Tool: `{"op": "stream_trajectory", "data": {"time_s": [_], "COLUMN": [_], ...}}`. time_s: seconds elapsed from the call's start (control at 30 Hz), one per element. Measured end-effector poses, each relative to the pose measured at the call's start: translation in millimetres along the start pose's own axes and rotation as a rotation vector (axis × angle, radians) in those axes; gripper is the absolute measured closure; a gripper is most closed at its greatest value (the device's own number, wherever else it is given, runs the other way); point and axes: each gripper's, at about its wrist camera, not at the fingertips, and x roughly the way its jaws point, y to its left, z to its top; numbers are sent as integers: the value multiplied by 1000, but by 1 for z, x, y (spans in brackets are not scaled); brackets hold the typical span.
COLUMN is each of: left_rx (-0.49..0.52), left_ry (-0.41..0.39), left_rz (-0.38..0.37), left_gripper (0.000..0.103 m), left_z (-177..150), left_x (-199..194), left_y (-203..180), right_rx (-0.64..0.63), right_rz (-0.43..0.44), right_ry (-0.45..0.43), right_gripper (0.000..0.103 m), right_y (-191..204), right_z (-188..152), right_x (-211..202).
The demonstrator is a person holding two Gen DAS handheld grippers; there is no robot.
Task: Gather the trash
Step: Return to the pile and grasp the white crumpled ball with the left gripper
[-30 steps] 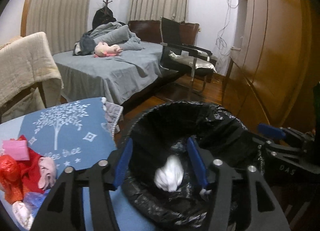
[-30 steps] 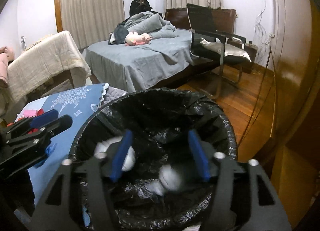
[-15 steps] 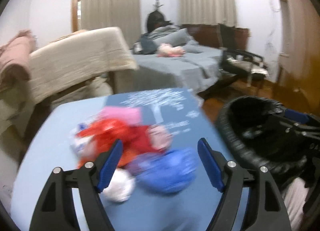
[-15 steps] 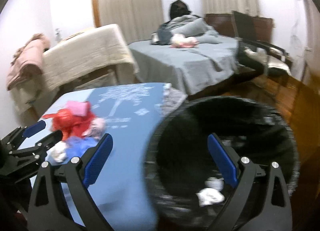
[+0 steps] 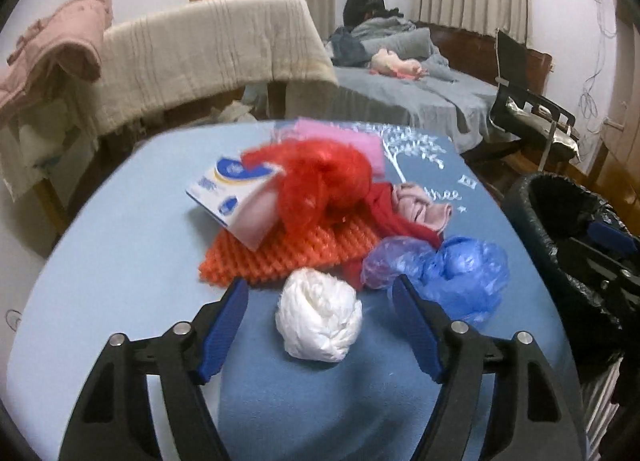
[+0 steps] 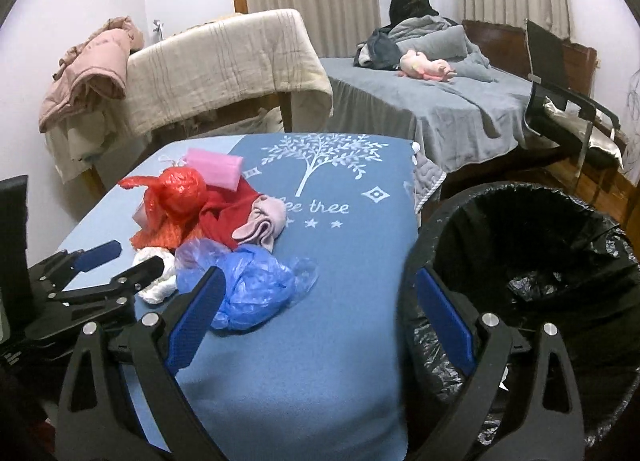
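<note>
A: Left gripper [image 5: 320, 313], fingers spread and just narrowed a little, straddling the white wad [image 5: 319, 315] without pressing; lined up for a pinch?

B: Probably. Right gripper [image 6: 316, 321] spread wide, empty; blue bag [image 6: 256, 285] at ten o'clock on the counter [image 6: 340, 301], bin [image 6: 532, 273] at two.

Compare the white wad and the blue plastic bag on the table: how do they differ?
The white wad is a compact, opaque ball; the blue plastic bag is see-through and sprawls loosely. The wad lies between the open left gripper's fingers; the bag sits to their right. Both are crumpled and rest on the blue tablecloth.
</note>
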Motion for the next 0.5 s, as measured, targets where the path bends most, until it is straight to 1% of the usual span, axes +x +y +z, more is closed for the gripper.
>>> {"op": "stream_trajectory", "data": {"time_s": [0.07,0.13,0.17,0.2,0.27,0.37,0.5], "left_rx": [-3,-1,-1,-4,-18,-26,-8], "left_ry": [29,52,63,63,56,39,-9], "left_rz": [-19,-34,-44,-42,-41,-50,-42], "left_gripper": [38,47,54,63,76,81,82], "left_z": [-3,-4,-5,-5,-4,-2,1], "left_x": [6,11,13,13,12,4,-12], "left_y": [-1,-2,-3,-2,2,7,10], "right_rx": [0,-4,-8,-10,-15,-26,-42], "right_rz": [1,4,6,8,14,28,46], "right_ry": [9,13,16,18,21,26,35], "right_gripper": [10,10,10,10,10,10,10], "right_y": [0,1,2,4,7,14,23], "right_z": [0,-1,-1,-1,-1,-1,-2], "right_x": [3,4,6,7,9,14,21]}}
